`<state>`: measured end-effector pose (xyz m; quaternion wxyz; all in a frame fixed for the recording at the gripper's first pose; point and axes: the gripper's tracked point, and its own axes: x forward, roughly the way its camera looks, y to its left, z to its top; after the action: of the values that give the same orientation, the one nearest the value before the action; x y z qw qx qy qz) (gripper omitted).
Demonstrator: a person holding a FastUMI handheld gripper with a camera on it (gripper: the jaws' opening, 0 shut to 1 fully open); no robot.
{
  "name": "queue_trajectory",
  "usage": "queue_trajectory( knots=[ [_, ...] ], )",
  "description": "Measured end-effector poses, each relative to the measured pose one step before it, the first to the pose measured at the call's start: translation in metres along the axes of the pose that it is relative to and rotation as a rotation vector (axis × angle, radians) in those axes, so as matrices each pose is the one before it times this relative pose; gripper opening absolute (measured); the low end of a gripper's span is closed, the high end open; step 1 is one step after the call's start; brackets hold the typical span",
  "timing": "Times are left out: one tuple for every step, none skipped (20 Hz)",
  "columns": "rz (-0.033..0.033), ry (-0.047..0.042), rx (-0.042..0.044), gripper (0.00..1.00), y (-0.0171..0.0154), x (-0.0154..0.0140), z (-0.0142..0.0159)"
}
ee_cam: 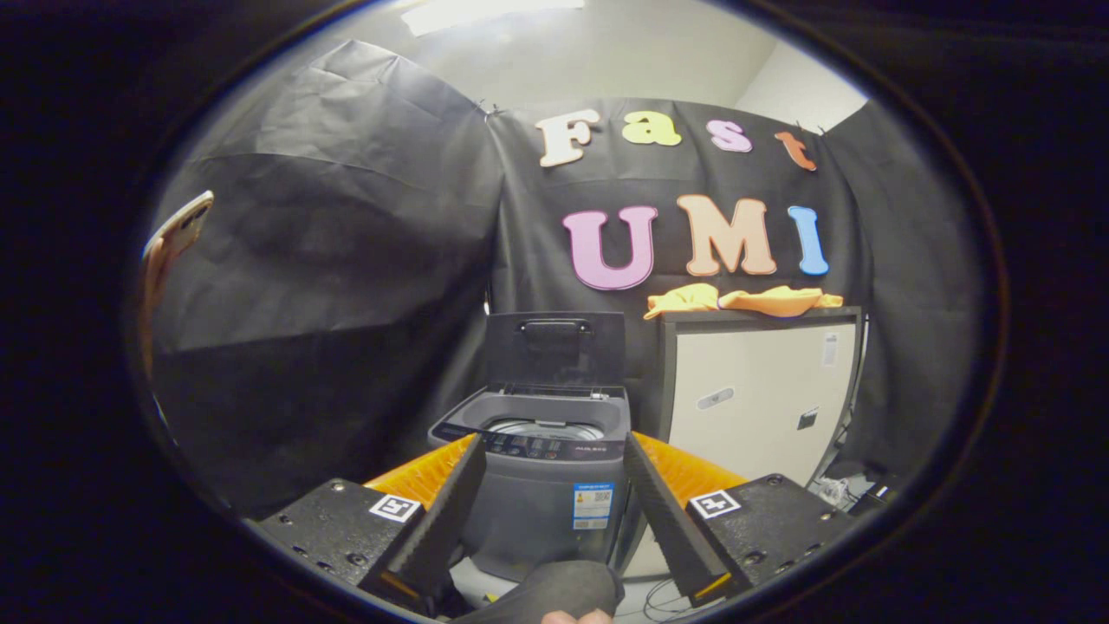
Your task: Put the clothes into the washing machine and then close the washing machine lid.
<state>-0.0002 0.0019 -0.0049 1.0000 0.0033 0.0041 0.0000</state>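
Note:
A grey top-loading washing machine (541,485) stands just ahead of my fingers, framed between them. Its lid (554,347) is raised upright at the back, and the steel drum (546,428) shows through the top opening. An orange garment (745,300) lies crumpled on top of a white cabinet (754,394) to the right of the machine, well beyond the fingers. My gripper (550,451) is open with nothing between its fingers, held back from the machine at about the height of its control panel.
The white cabinet stands tight against the machine's right side. Black cloth walls close the booth behind and to the left. Cables (836,492) lie on the floor by the cabinet's right foot. A sleeve (554,594) shows below the fingers.

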Motion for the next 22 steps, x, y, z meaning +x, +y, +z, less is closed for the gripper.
queue_trajectory(
  knots=[
    [-0.00298,0.00004,-0.00123,0.97,-0.00066,-0.00041,0.00172],
    [0.00048,-0.00128,0.00107,0.97,-0.00045,-0.00039,-0.00125],
    [-0.00104,0.00012,0.00131,0.97,-0.00033,-0.00012,0.00026],
    [-0.00153,-0.00139,0.00034,0.97,-0.00074,-0.00045,-0.00022],
    [-0.00218,0.00079,-0.0016,0.97,-0.00071,0.00033,0.00016],
    [-0.00271,0.00223,-0.00186,0.97,-0.00141,0.00018,-0.00135],
    [-0.00147,-0.00095,-0.00084,0.97,-0.00086,-0.00011,-0.00038],
    [-0.00312,-0.00075,-0.00106,0.97,-0.00214,0.00162,0.00021],
    [-0.00518,0.00007,-0.00032,0.97,-0.00378,0.00182,0.00103],
    [-0.00577,-0.00171,0.00025,0.97,-0.0037,0.0023,0.00027],
    [-0.00634,-0.00136,-0.00129,0.97,-0.0045,0.00289,0.00112],
    [-0.00717,0.00124,-0.00397,0.97,-0.0041,0.00317,-0.00006],
    [-0.00825,-0.00123,-0.00845,0.97,-0.005,0.00321,0.00088],
    [-0.00969,-0.00438,-0.00846,0.97,-0.00587,0.0038,0.00221],
    [-0.0076,-0.00139,-0.00684,0.97,-0.00485,0.00387,0.00204],
    [-0.00445,-0.00151,-0.00483,0.97,-0.00422,0.0048,0.00139],
    [-0.00554,0.00162,-0.00726,0.97,-0.00477,0.00499,0.00173],
    [-0.00799,0.00184,-0.00892,0.97,-0.00656,0.00426,0.00097],
    [-0.00316,0.0019,-0.0058,0.97,-0.00572,0.00479,0.00228],
    [-0.00473,0.00271,-0.00629,0.97,-0.00557,0.00502,0.00221],
    [-0.004,-0.00023,-0.00433,0.97,-0.0055,0.00465,0.00287],
    [0.0007,0.00254,-0.00251,0.97,-0.00391,0.00572,0.00239]
  ],
)
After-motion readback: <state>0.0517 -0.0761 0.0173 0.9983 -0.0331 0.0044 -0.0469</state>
